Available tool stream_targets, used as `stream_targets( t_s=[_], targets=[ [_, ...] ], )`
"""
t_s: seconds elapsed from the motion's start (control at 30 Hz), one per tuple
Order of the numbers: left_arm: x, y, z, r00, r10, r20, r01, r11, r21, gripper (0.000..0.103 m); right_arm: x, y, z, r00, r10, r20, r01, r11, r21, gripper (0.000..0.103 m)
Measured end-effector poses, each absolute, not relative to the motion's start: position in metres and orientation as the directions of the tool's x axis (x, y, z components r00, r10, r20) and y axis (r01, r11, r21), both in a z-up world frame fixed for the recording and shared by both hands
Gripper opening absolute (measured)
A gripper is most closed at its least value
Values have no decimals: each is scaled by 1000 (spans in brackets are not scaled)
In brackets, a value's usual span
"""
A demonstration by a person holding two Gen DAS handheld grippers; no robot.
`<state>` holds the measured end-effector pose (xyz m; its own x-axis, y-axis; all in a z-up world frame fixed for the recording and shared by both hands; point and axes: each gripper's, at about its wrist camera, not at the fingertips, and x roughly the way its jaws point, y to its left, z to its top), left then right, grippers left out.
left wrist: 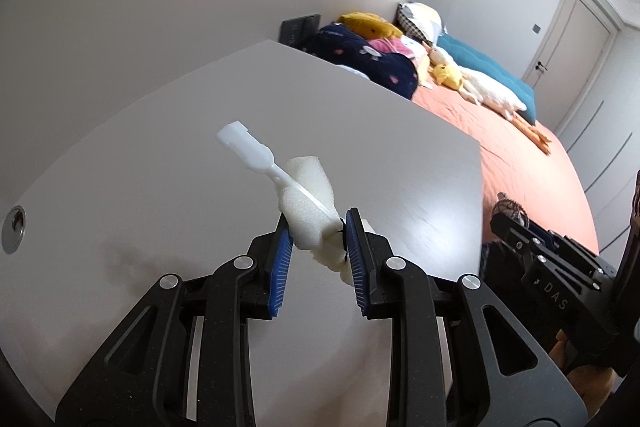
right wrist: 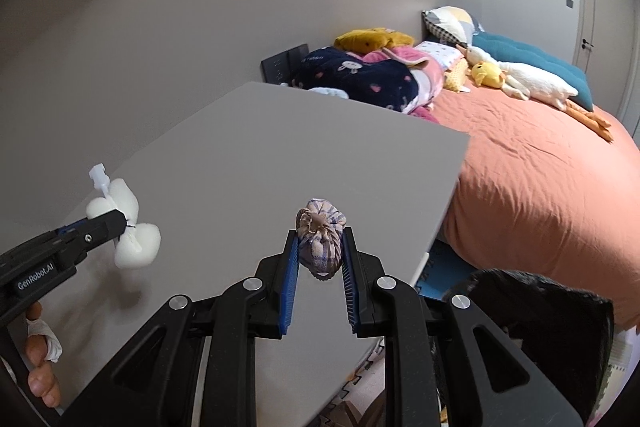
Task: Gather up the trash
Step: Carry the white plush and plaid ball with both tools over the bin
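Two handheld grippers: the left gripper [left wrist: 316, 235] and the right gripper [right wrist: 319, 247]; one white foam piece [left wrist: 306, 215] tied with a plastic tie; one plaid cloth bundle [right wrist: 322, 243]; one grey table [right wrist: 248, 163]; one bed [right wrist: 532, 163]; one goose plush [right wrist: 528, 79]; one yellow duck plush [right wrist: 486, 74]; one black bag [right wrist: 552, 315].

A grey table [right wrist: 240, 155] stands beside an orange bed [right wrist: 520, 167] strewn with plush toys [right wrist: 532, 83].

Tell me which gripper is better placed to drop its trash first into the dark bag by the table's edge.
Right, probably. The right gripper, shut on the checked cloth bundle, is nearer the dark bag; the left gripper, holding the foam piece, is further away.
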<state>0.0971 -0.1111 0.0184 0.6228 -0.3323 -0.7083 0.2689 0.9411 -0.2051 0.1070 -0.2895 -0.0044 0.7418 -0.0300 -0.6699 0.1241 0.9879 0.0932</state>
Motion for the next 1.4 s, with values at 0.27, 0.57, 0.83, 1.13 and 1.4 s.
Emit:
stream_targets(
  t_s=[0.27, 0.57, 0.83, 1.13, 1.4],
  targets=[
    [75, -131, 21, 631, -341, -697, 298, 936, -188, 27, 71, -312, 0, 755, -57, -653, 167, 980, 108, 22],
    [55, -156, 26, 625, -375, -685, 352, 918, -182, 27, 34, -337, 2, 763, -93, -640, 218, 969, 119, 22],
    [37, -179, 23, 609, -400, -685, 395, 902, -175, 27, 4, -354, 1, 763, -126, -634, 254, 960, 115, 22],
    [21, -205, 20, 594, -418, -687, 436, 885, -162, 28, -22, -375, 0, 763, -154, -628, 292, 948, 122, 22],
    [12, -225, 15, 573, -437, -693, 473, 867, -156, 28, -43, -396, 0, 761, -190, -620, 336, 934, 126, 22]
  ],
)
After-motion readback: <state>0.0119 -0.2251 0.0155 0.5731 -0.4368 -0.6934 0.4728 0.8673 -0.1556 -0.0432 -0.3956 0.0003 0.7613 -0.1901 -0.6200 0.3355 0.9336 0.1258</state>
